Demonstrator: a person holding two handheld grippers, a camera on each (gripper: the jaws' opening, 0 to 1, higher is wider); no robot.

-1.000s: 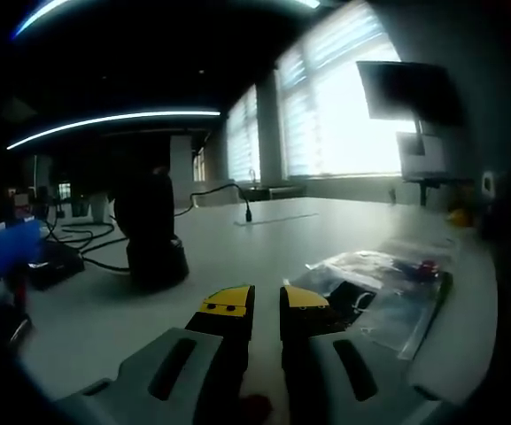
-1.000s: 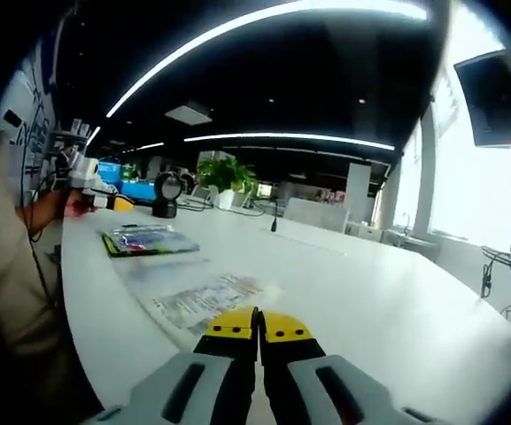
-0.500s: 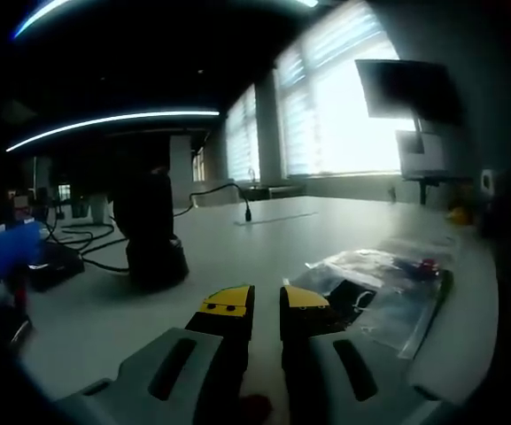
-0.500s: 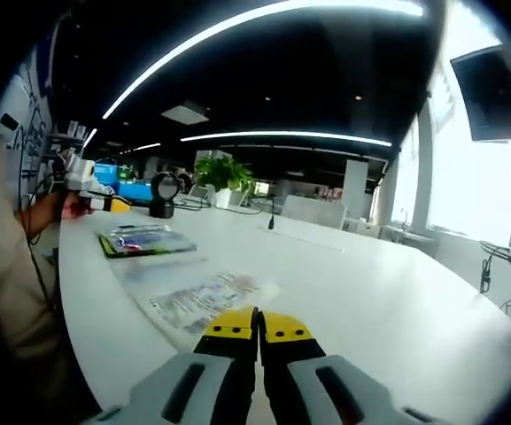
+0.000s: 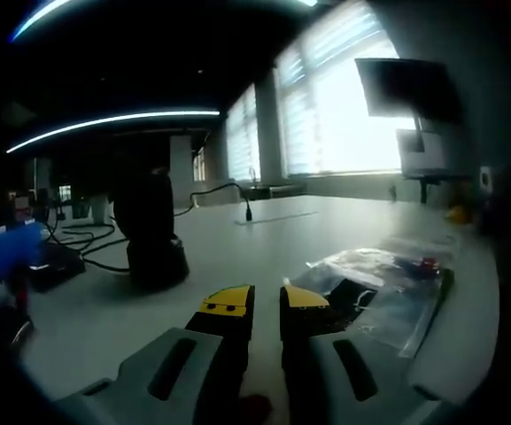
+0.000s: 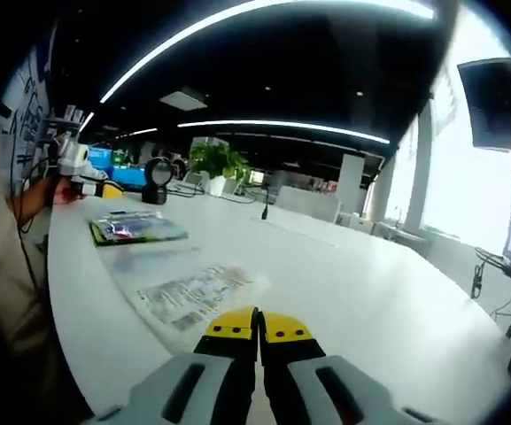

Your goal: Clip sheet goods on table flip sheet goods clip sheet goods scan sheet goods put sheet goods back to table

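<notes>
Flat on the white desk (image 6: 388, 301), a printed sheet (image 6: 193, 295) lies just ahead of my clenched right tool (image 6: 257, 329); my left tool (image 5: 267, 301), slightly parted and empty, faces clear packets (image 5: 388, 288) beside a dark scanner stand (image 5: 153, 235)

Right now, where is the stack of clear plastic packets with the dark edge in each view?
Left gripper view: the stack of clear plastic packets lies lower right on the white table.
Right gripper view: left of centre, beyond the printed sheet.
Shared landmark: the black scanner on its stand, near the stack in both.
</notes>
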